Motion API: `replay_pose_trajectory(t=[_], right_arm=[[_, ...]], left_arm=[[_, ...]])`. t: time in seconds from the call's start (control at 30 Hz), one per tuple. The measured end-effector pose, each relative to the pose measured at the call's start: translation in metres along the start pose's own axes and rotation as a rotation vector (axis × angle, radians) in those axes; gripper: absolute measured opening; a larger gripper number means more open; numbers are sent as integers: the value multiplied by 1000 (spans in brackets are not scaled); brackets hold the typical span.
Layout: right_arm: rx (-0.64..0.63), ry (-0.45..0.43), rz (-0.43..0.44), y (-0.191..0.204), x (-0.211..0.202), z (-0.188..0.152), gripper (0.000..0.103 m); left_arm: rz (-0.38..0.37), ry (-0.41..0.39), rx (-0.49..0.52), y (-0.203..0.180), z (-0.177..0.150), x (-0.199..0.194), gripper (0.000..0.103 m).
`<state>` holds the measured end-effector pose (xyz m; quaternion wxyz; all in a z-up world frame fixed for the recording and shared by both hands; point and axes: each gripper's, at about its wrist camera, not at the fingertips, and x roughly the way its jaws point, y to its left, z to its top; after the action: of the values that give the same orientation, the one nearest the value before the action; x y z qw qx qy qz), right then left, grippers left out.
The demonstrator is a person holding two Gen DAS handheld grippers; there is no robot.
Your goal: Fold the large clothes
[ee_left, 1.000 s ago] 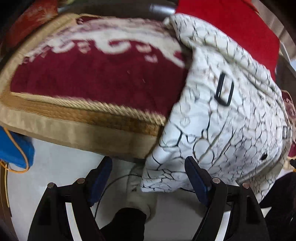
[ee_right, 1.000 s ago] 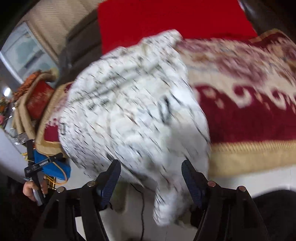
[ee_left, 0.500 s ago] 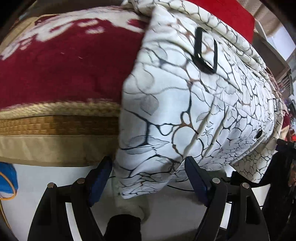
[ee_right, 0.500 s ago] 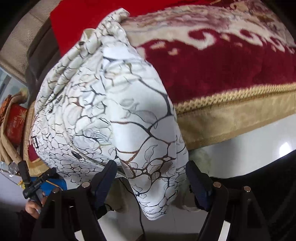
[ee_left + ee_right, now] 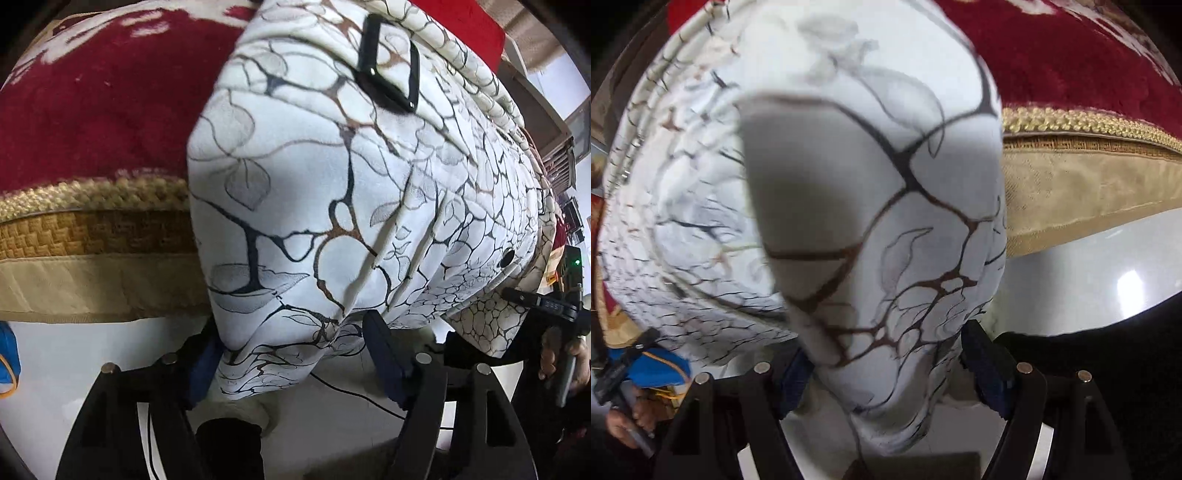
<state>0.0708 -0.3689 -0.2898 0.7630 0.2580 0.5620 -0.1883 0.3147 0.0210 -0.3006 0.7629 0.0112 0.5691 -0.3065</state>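
Observation:
A large white garment [image 5: 351, 192] with a dark crackle and leaf print lies over the front edge of a red and gold cushioned seat [image 5: 92, 122]. It carries a black rectangular buckle [image 5: 388, 62]. My left gripper [image 5: 295, 354] is open, and the garment's lower left corner hangs between its blue pads. My right gripper [image 5: 886, 365] is open, and the garment's [image 5: 871, 221] lower right corner hangs between its pads, very close to the camera. The right gripper also shows in the left wrist view [image 5: 554, 310], held in a hand.
The seat's gold woven trim [image 5: 1089, 147] runs along its front edge above a pale glossy floor [image 5: 1089, 266]. A bright red cloth [image 5: 458, 22] lies behind the garment. A blue object [image 5: 7, 365] sits at the far left. A thin black cable [image 5: 354, 395] runs across the floor.
Both grippers have moved in toward the garment's hanging lower edge, which now fills each view and lies between the open pads. The garment itself has not visibly shifted.

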Motion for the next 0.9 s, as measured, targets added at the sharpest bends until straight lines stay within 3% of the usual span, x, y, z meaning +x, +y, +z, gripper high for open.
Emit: replay_pose_trajectory(t=[0.07,0.1,0.13,0.17,0.2,0.23,0.3,0.47,0.57,0.67,0.73,0.8,0.9], right_arm=[[-30,-43,-19,0,4,-1,79],[-55,-63,-8,-1,5,-1,65],[-66,-63,10,-2,6,-1,48],[-75,-42,29,-4,8,0,19],[-85,-9,45,-4,8,0,18],[-95,-1,66,-4,4,-2,16],[-114,18,128,-4,-8,-5,12],[-179,14,377,5,-67,-14,9],[-222,-70,567,14,-125,-3,9],[-265,-166,673,24,-169,11,9],[-289,-201,674,32,-183,18,9],[-319,-220,619,36,-182,27,9],[-266,-143,592,32,-155,37,9]], left_arm=[[-1,8,5,0,-2,3,74],[-6,5,8,-2,-3,5,72],[-8,0,16,-6,-5,8,55],[-11,1,28,-9,-6,9,42],[-15,3,36,-11,-7,9,23],[-19,1,39,-13,-6,9,15],[-50,-7,45,-15,-7,5,8],[-157,-55,104,-32,-11,-20,6],[-303,-173,123,-43,-11,-53,6],[-414,-301,108,-43,-7,-83,6],[-437,-325,75,-39,-3,-85,6],[-427,-303,56,-34,2,-82,6],[-374,-220,67,-33,2,-63,6]])
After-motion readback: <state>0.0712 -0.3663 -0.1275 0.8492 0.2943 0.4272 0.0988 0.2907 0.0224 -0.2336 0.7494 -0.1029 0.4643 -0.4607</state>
